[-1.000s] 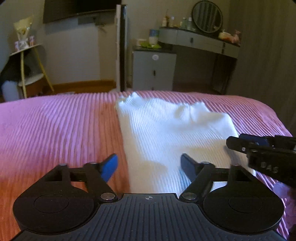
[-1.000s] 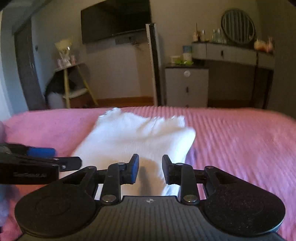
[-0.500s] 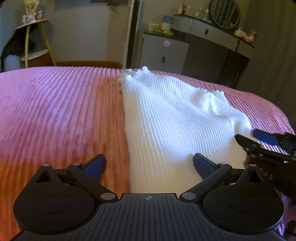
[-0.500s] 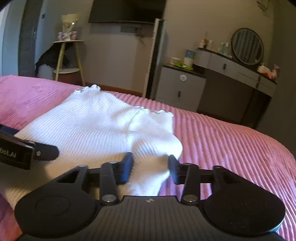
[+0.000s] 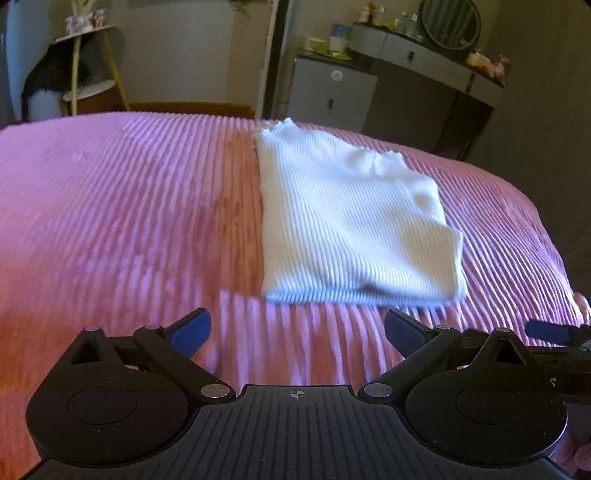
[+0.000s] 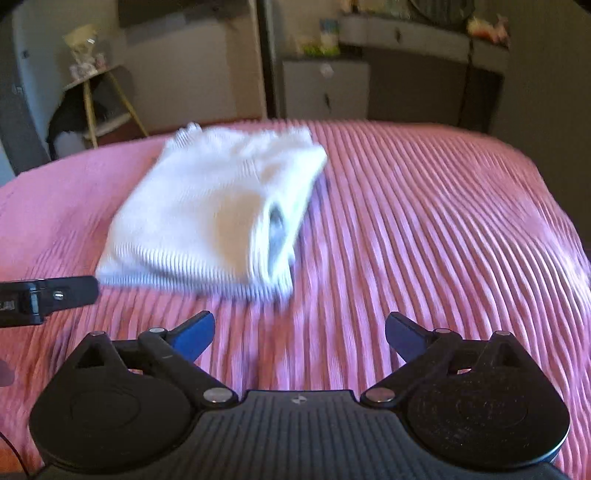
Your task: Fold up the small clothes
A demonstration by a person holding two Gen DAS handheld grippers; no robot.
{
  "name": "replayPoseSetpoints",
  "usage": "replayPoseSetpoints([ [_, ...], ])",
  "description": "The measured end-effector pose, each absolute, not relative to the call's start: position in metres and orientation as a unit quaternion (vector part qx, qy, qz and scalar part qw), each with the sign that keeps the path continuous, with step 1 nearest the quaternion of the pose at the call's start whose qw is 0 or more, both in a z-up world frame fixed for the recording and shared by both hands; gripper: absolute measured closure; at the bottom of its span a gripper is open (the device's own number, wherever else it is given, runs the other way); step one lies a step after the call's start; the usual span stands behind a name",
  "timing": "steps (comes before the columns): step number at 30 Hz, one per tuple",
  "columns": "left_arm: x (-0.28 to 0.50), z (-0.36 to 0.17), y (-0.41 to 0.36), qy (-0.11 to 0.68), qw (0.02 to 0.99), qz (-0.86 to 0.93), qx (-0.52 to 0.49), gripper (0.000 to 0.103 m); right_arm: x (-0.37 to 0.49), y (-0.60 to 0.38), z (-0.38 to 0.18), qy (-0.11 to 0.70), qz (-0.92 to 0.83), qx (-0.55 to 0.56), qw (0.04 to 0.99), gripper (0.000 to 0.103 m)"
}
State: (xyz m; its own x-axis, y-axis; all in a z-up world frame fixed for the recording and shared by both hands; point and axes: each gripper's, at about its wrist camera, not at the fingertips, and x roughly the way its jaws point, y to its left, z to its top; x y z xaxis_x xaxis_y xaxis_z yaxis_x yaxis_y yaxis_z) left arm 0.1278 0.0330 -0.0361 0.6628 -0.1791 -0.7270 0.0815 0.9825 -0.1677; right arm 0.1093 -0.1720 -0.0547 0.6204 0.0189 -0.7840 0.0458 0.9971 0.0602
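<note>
A white ribbed knit garment lies folded in a long rectangle on the pink ribbed bedspread. It also shows in the right wrist view, blurred, with layered edges at its near right corner. My left gripper is open and empty, just short of the garment's near edge. My right gripper is open and empty, a little back from the near right corner. The right gripper's finger shows at the right edge of the left wrist view. The left gripper's finger shows at the left of the right wrist view.
Beyond the bed stand a grey cabinet, a dressing table with a round mirror, and a small side table at the back left. The bed's right edge drops off near the garment.
Both grippers have pulled back off the garment toward the near bed edge. The right gripper, nearly shut over the cloth before, has opened wide. The garment now lies free.
</note>
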Motion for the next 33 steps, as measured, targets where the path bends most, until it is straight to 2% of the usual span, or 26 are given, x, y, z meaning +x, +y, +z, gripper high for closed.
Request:
replayPoseSetpoints([
  [3,0.114,-0.025,0.038,0.397,0.914,-0.061,-0.055,0.0,0.099,-0.165,-0.046,0.457,-0.012,0.04,0.889,0.004],
  [13,0.089,0.002,0.054,0.375,0.926,-0.013,-0.04,0.0,0.088,-0.119,-0.008,0.439,0.014,-0.029,0.898,0.004],
  [33,0.083,0.01,0.041,0.395,0.918,-0.016,-0.017,0.0,0.079,-0.122,0.007,0.437,-0.012,-0.014,0.899,0.004],
])
